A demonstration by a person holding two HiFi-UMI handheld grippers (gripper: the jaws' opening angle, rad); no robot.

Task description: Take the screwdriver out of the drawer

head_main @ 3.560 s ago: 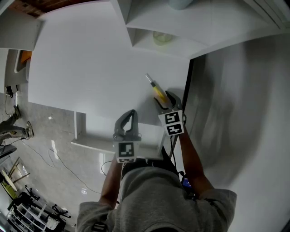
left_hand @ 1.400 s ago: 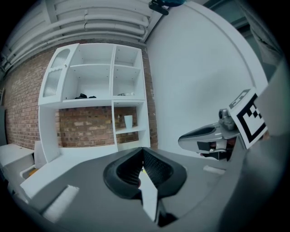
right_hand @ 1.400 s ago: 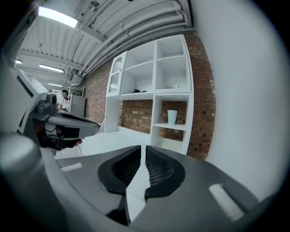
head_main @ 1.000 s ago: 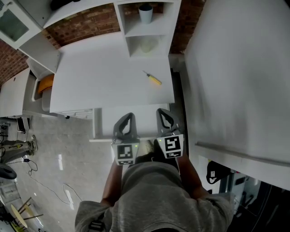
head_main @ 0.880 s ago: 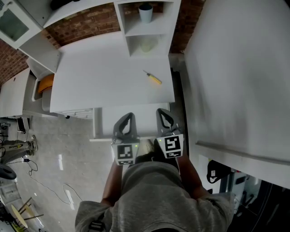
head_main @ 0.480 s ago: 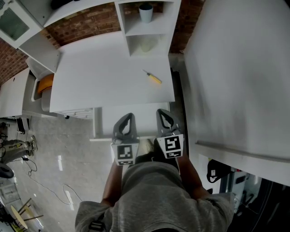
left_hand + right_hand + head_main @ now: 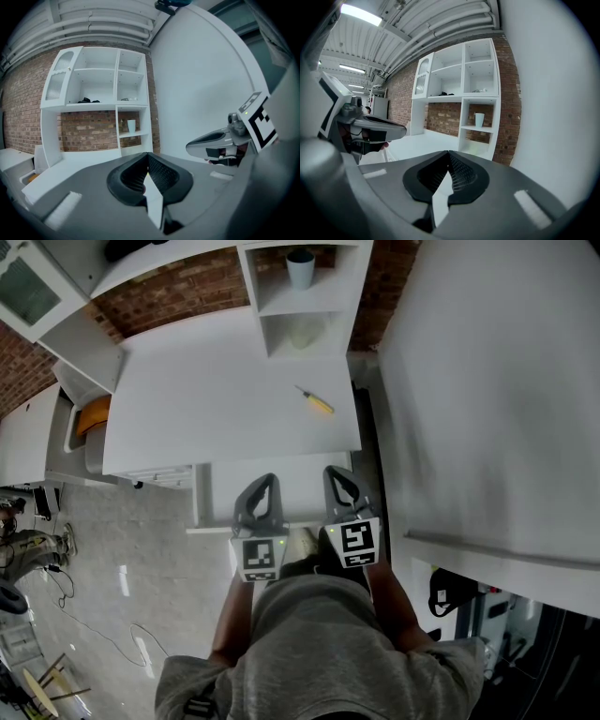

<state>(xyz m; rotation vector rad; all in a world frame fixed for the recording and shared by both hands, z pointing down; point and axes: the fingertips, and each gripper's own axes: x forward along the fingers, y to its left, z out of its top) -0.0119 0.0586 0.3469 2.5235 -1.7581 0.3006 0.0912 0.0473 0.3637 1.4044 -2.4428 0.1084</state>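
The screwdriver [image 7: 316, 403], with a yellow handle and a thin metal shaft, lies alone on the white tabletop [image 7: 206, 409] near its right edge. Below the table's front edge a white drawer [image 7: 200, 495] stands pulled out. My left gripper [image 7: 265, 481] and right gripper [image 7: 338, 473] hover side by side over the drawer, close to my body and well short of the screwdriver. Both are shut with nothing in them. In the left gripper view the left gripper [image 7: 147, 155] shows its tips meeting. The right gripper view shows the same for the right gripper [image 7: 449, 153].
A white shelf unit [image 7: 305, 329] stands at the table's far edge with a pale cup [image 7: 300, 266] on its upper shelf, backed by a brick wall. A tall white panel [image 7: 487, 399] runs along the right. An orange object [image 7: 92, 414] sits left of the table.
A few seconds ago my right gripper held the screwdriver's handle on the tabletop; now the screwdriver lies free and that gripper is back beside the left one. Nothing moved in the last second.
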